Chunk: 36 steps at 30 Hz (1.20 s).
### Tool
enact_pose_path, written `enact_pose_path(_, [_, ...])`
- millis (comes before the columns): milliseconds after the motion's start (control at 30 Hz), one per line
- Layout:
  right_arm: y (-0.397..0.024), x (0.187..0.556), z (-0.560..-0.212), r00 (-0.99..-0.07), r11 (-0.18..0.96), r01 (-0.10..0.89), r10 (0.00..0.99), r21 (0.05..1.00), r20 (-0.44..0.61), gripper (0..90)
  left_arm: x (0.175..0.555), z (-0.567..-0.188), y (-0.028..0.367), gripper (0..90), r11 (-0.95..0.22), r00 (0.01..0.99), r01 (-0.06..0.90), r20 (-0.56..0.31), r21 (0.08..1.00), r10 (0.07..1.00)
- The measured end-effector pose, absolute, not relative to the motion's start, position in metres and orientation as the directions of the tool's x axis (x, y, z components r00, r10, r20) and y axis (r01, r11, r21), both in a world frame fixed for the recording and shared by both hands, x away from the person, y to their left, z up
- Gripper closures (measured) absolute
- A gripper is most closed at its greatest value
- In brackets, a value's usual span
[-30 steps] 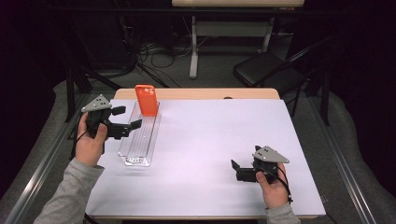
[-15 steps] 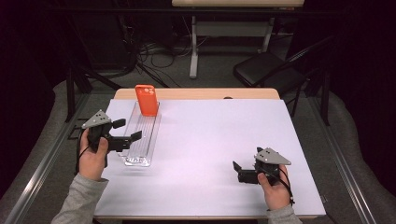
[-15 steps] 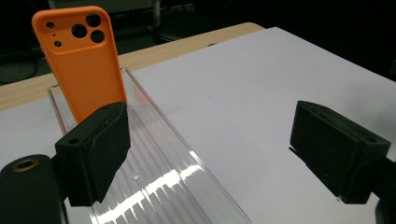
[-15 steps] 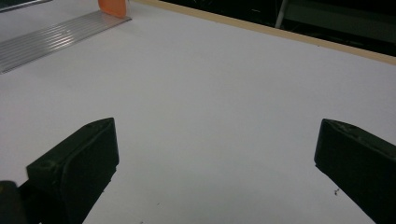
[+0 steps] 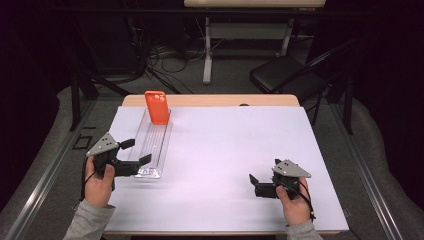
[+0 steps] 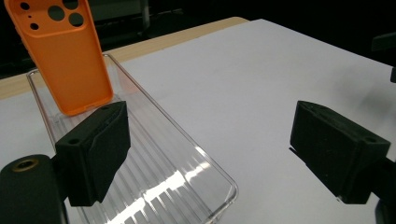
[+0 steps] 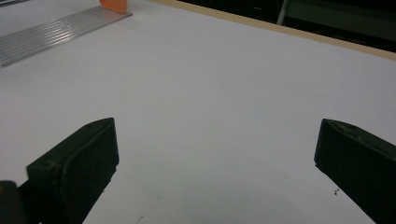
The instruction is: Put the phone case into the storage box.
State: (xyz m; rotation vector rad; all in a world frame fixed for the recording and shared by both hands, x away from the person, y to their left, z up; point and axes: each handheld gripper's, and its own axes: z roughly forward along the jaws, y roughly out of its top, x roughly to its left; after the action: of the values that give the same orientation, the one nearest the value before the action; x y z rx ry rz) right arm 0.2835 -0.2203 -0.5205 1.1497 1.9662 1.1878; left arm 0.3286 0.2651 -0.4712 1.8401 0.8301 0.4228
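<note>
left fingers: my left gripper point(image 5: 134, 152) has its fingers point(image 6: 95, 151) spread wide with nothing between them, hanging over the near end of the clear ribbed tray point(image 5: 155, 145). One finger sits above the tray's ribs, the other out over bare surface point(image 5: 235, 150) past the tray's long edge.

right fingers: my right gripper point(image 5: 256, 186) is well apart from the tray, off to its right and nearer me. Fingers point(image 7: 77, 163) spread too, holding nothing, low over plain white.

case: the orange phone case point(image 5: 157, 107) stands at the far end of the tray, leaning back a bit, camera holes up top. In the left gripper view its bottom edge rests in the tray point(image 6: 154, 158), just beyond my near finger.

tray: see-through, long, looks light to me. Nothing pins it down.

risk 1: honestly the big one is knocking the case over. It looks like it's only propped up, so if I push forward and bump it before I close, I'd guess it tips flat or slides off the far end.

risk 2: closing low could catch the tray wall instead of the case and drag the whole tray along.

risk 3: the case is smooth and thin, so a pinch near one edge might let it twist out.

risk 4: my right hand is too far from the tray to steady it, so no backup if things skate.
</note>
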Motion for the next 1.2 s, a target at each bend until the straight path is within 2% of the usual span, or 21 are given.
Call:
enact_pose_path(633, [-0.221, 0.285, -0.53, -0.464, 0.235, 0.405, 0.886, 0.884, -0.023, 0.0, 0.32, -0.493, 0.264, 12.5, -0.233, 0.717, 0.329, -0.081, 0.915, 0.693])
enact_pose_path(1200, [-0.219, 0.286, -0.535, -0.469, 0.246, 0.425, 0.883, 0.871, -0.02, 0.0, 0.323, -0.501, 0.265, 12.5, -0.246, 0.707, 0.351, -0.084, 0.904, 0.702])
